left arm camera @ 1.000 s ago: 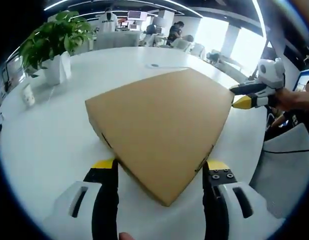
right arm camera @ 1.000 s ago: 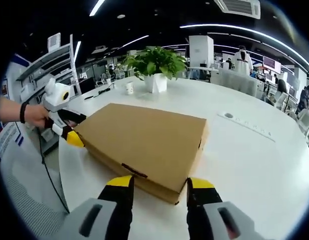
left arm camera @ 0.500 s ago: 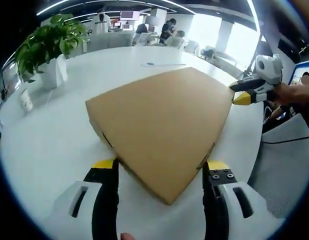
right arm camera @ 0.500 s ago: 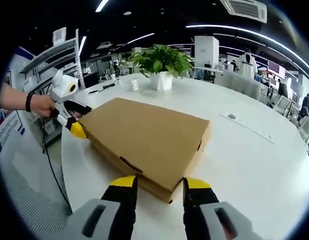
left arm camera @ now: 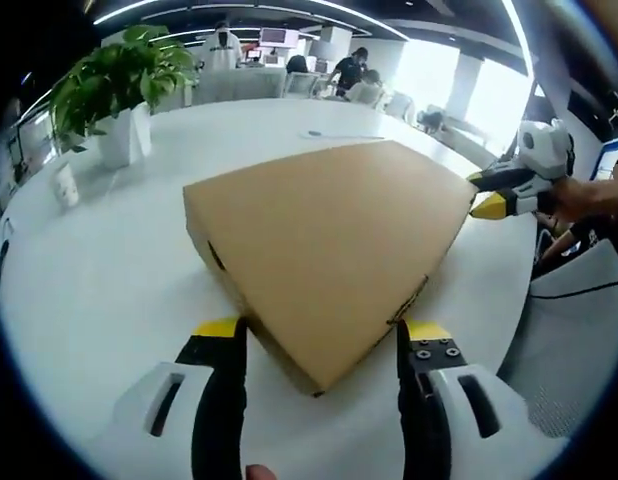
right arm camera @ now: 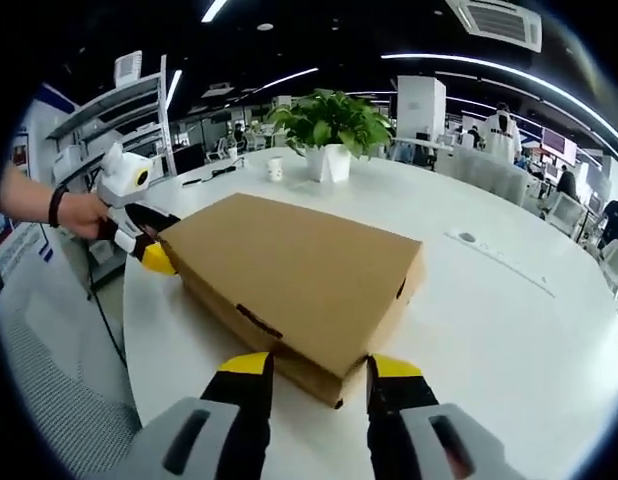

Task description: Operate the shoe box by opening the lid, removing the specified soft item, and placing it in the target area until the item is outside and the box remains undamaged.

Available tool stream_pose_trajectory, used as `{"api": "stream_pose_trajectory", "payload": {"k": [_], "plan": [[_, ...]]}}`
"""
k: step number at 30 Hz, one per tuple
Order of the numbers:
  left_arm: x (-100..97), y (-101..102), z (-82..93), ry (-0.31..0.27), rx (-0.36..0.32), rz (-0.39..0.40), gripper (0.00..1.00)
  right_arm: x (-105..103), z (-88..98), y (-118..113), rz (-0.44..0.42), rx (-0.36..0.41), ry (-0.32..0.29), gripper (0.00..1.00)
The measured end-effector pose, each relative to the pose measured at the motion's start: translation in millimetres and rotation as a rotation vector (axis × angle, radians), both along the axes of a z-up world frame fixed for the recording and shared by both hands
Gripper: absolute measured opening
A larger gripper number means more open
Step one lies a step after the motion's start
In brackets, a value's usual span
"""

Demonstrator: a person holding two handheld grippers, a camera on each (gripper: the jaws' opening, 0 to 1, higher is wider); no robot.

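Note:
A closed brown cardboard shoe box (left arm camera: pixel 329 240) lies flat on the white round table (left arm camera: pixel 89 290). My left gripper (left arm camera: pixel 321 340) is open, its yellow-tipped jaws standing on either side of the box's near corner. My right gripper (right arm camera: pixel 319 372) is also open and straddles the opposite corner of the box (right arm camera: pixel 299 270). In the left gripper view the right gripper (left arm camera: pixel 494 200) shows at the box's far right corner, held by a hand. In the right gripper view the left gripper (right arm camera: pixel 149 255) shows at the box's left corner. The lid is down and the inside is hidden.
A potted plant (left arm camera: pixel 119 85) in a white pot and a paper cup (left arm camera: pixel 65 186) stand at the table's far side; the plant (right arm camera: pixel 329 130) and cup (right arm camera: pixel 276 168) also show in the right gripper view. Desks, shelves and people fill the office behind. The table edge runs close to both grippers.
The left gripper view has shifted slightly, and the box's near corner now sits a little deeper between the left jaws. The right jaws stand slightly closer together. The box stays shut.

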State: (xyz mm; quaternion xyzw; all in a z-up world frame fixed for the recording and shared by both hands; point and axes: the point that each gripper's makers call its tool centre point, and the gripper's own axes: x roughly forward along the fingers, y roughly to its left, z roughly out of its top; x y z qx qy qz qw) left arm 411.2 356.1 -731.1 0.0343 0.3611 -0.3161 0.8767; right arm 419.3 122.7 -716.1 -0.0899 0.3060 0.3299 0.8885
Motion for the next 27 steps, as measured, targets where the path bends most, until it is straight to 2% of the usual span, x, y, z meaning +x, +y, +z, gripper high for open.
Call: {"api": "stream_pose_trajectory", "payload": {"k": [3, 9, 18, 27], "plan": [[-0.6, 0, 4.9, -0.003, -0.009, 0.010, 0.58, 1, 7.1, -1, -0.010, 0.007, -0.014, 0.32], [-3.0, 0, 22.6, -0.022, -0.078, 0.058, 0.58, 7, 25.8, -4, -0.027, 0.030, -0.054, 0.31], [-1.2, 1, 35.6, -0.059, -0.070, 0.075, 0.53, 15, 47.7, -4, -0.037, 0.058, -0.097, 0.30], [0.5, 4, 38.2, -0.078, -0.056, 0.078, 0.50, 16, 55.2, -2, -0.036, 0.071, -0.106, 0.30]]}}
